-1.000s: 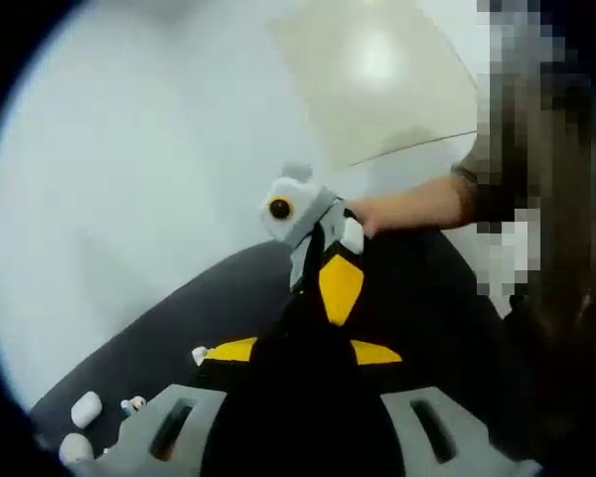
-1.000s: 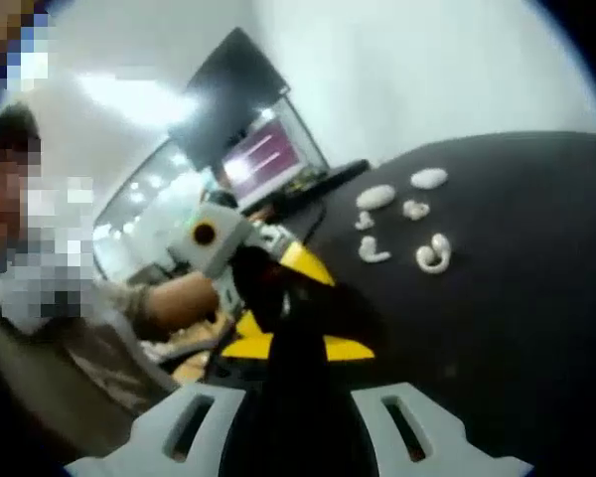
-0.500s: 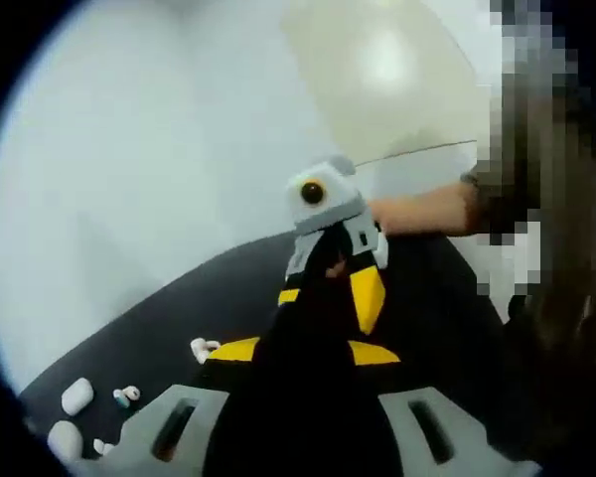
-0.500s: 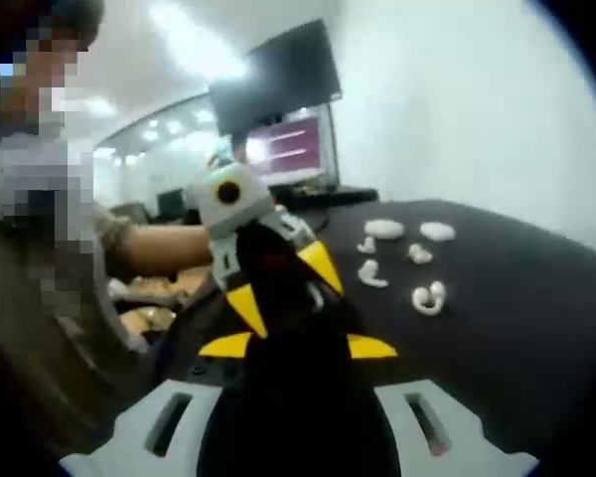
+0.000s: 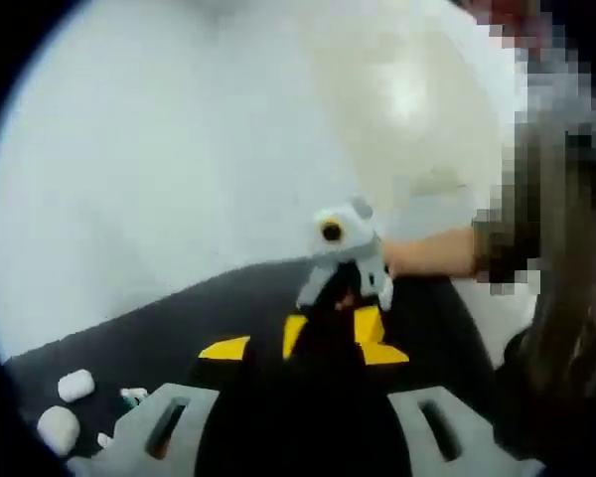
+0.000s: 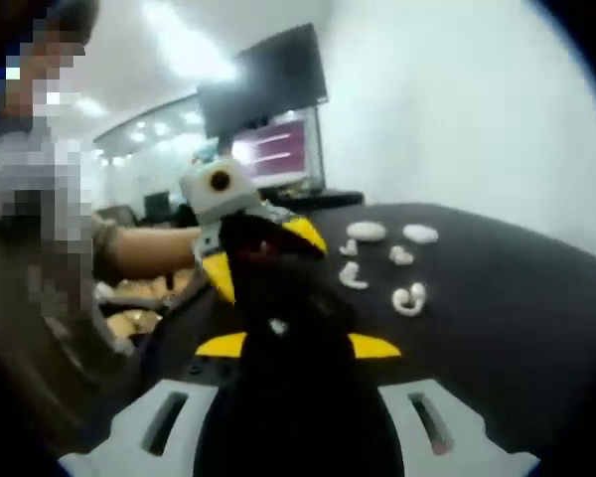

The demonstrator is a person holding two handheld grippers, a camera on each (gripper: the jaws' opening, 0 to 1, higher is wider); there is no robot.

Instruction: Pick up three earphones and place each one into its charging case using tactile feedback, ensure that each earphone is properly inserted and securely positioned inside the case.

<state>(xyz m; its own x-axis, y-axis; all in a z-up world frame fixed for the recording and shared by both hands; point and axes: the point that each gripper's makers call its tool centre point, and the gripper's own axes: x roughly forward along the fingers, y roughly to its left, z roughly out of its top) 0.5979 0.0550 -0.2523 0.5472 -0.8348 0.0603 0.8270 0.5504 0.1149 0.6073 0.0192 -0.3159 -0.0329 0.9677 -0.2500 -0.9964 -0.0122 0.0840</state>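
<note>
On the black table [image 6: 497,298] lie several white earphones and cases: two oval cases [image 6: 366,232] [image 6: 419,234] at the back and loose earphones [image 6: 409,298] [image 6: 350,276] in front of them. The left gripper view has two white cases [image 5: 76,385] [image 5: 58,429] and an earphone [image 5: 131,397] at its lower left. My left gripper [image 5: 303,350] [image 6: 260,253] and right gripper [image 6: 298,345] [image 5: 333,328] point at each other, tips nearly meeting above the table. A small white speck [image 6: 277,326] sits where the tips meet. Blur and dark jaws hide whether either is shut.
A person's bare forearm [image 5: 432,253] and dark sleeve hold the right gripper. The other forearm [image 6: 149,253] holds the left one. Behind the table stand a dark monitor [image 6: 268,75], a lit screen [image 6: 273,149] and a white wall [image 5: 159,149].
In the left gripper view the right gripper has dropped lower and to the right. In the right gripper view the left gripper has drawn slightly left, and the white things sit a little lower.
</note>
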